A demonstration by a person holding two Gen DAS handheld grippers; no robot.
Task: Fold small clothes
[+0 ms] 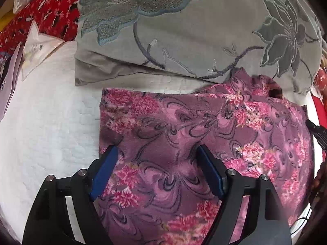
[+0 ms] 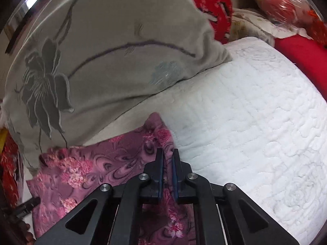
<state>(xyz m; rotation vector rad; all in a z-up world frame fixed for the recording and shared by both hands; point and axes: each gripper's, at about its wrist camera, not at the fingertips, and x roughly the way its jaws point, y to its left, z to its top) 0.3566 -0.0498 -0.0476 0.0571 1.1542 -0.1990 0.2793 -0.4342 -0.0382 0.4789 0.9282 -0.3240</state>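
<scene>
1. Lying flat on a white quilted bed cover (image 1: 47, 134): a purple floral garment (image 1: 204, 134), folded, its far edge just beside a grey embroidered pillow (image 1: 184, 30).
2. Left claw (image 1: 157, 153) spread wide, hanging over the garment's near left part, blue pads (image 1: 106, 169) apart from each other, nothing pinched between them.
3. Right claw (image 2: 168, 159) nearly closed, pinching a raised ridge of the purple garment (image 2: 85, 175) between its pads (image 2: 160, 169) at the cloth's right edge, beside bare white quilt (image 2: 255, 122).
4. One corner of the garment standing up in a peak just beyond the right claw's tips.
5. Red patterned fabric (image 1: 51, 14) and clear plastic packets (image 1: 36, 49) at the far left of the bed.
6. Red cloth (image 2: 302, 61) at the far right, past the quilt.
</scene>
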